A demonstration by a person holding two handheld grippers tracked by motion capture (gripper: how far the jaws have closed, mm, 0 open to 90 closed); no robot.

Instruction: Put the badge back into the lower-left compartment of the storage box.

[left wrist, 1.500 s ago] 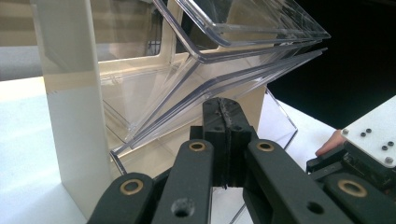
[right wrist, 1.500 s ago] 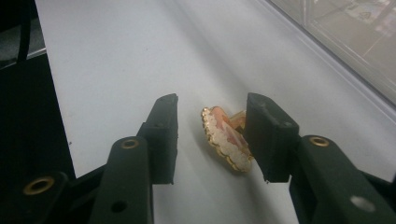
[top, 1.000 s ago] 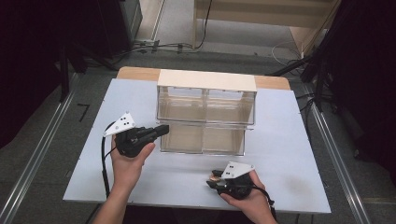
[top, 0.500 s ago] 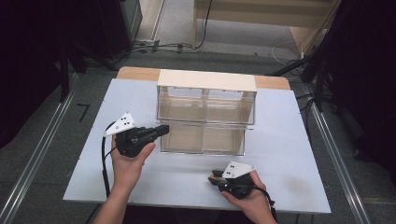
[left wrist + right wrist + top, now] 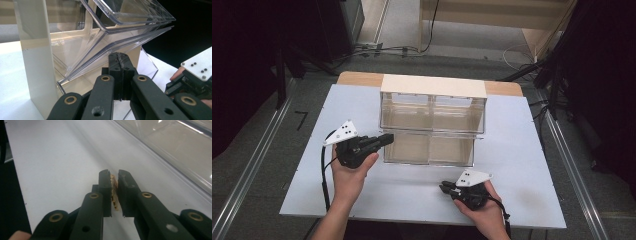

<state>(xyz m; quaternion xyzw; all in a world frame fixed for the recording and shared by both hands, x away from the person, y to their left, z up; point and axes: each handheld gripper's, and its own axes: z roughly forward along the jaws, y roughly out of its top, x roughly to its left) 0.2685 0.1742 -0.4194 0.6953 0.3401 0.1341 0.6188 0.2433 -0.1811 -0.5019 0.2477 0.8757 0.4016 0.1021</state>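
Observation:
A clear plastic drawer cabinet [image 5: 433, 86] with a cream top stands mid-table. Its lower drawer [image 5: 429, 150] is slid out toward me. My left gripper [image 5: 388, 138] is shut, its tips right at the front left corner of that drawer. In the left gripper view the jaws [image 5: 120, 56] press together just below the tilted clear drawer edges [image 5: 105, 50], with nothing seen between them. My right gripper [image 5: 444, 188] rests low on the white table in front of the drawer, pointing left. Its jaws [image 5: 113, 173] are shut on a thin brown piece [image 5: 114, 195].
The white table [image 5: 522, 150] has bare surface to the left, right and front of the cabinet. Beyond its edges are grey floor, metal rails [image 5: 572, 165] and cables. The right gripper's grey plate [image 5: 200, 65] appears at the right of the left gripper view.
My right gripper has shifted slightly to the right along the table's front. The left gripper has stayed at the drawer's corner.

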